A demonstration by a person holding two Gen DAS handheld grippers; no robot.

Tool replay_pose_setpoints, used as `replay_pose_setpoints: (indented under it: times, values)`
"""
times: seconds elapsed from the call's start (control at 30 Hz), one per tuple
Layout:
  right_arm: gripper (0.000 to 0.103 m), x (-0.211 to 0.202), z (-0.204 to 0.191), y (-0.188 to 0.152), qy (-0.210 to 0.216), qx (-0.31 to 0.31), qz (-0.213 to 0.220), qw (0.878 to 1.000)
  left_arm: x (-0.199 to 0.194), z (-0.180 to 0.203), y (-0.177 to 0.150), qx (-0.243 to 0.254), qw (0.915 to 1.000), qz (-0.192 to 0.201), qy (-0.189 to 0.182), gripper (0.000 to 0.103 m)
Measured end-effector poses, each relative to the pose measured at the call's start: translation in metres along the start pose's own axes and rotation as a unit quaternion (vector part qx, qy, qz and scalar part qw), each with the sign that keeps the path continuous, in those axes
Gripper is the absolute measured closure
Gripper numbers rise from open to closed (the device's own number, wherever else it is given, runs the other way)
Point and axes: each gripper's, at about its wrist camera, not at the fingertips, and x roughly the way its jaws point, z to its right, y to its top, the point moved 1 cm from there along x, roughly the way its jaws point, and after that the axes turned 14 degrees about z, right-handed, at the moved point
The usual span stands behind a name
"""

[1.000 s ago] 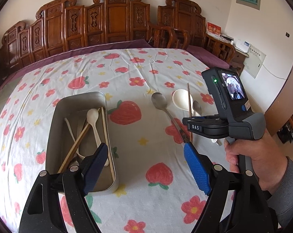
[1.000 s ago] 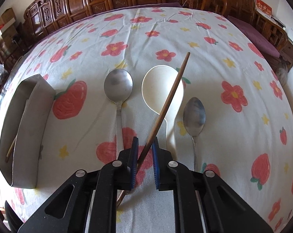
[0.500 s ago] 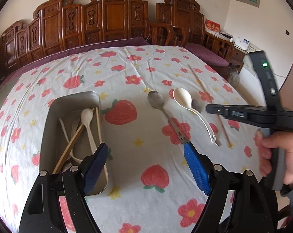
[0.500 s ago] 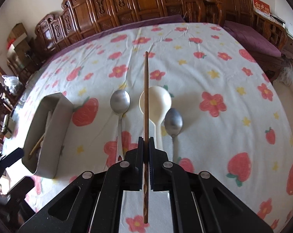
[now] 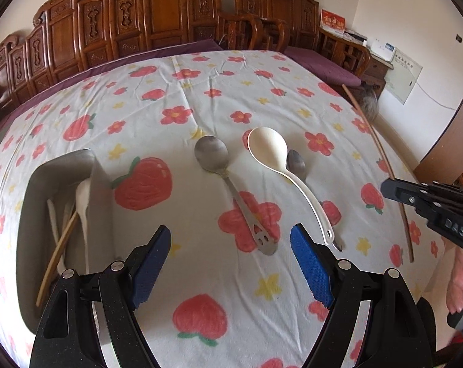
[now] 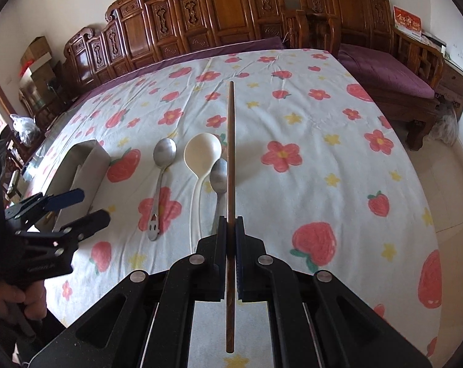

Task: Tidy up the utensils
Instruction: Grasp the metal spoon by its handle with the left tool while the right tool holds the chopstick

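One wooden chopstick (image 6: 230, 165) is pinched tight in the right gripper (image 6: 230, 230), and it sticks straight out ahead of the fingers, up off the desk (image 6: 323, 184). Its long line points toward the far chairs, not toward the metal tray (image 6: 87, 165) — the tray sits well off to the left. So I think the stick must travel left and turn to lie along the tray's long side.

The left gripper (image 5: 231, 263) is wide open with nothing in it. It hangs just beside the tray (image 5: 32, 214), which already holds a white spoon and chopsticks. Just past its fingers lie the big steel spoon (image 5: 228, 178), then the white ladle (image 5: 280, 162), with the small steel spoon (image 5: 296, 162) partly under it — handles toward that gripper.
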Motion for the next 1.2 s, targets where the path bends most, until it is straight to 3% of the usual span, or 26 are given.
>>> replay_pose_setpoints:
  times: [0.27,0.83,0.97,1.03,1.07,1.2]
  values:
    - [0.097,0.0,0.01,0.004,0.014,0.02,0.004,1.0,0.041,0.008,0.007,0.004,0.9993,-0.033,0.017,0.029]
    - [0.097,0.0,0.018,0.006,0.023,0.037,0.001,0.999,0.114,-0.002,0.032,-0.021,0.9871,-0.141,0.073,0.069]
    - [0.097,0.001,0.018,0.006,0.025,0.036,0.0,0.999,0.118,-0.003,0.035,-0.023,0.9864,-0.143,0.079,0.075]
    - [0.097,0.002,0.017,0.005,0.026,0.035,0.0,0.999,0.12,-0.002,0.036,-0.019,0.9866,-0.142,0.077,0.082]
    - [0.097,0.002,0.017,0.005,0.027,0.035,0.0,0.999,0.12,-0.001,0.036,-0.019,0.9867,-0.143,0.074,0.091]
    - [0.097,0.001,0.015,0.004,0.028,0.034,-0.001,0.999,0.12,-0.002,0.037,-0.02,0.986,-0.146,0.078,0.096]
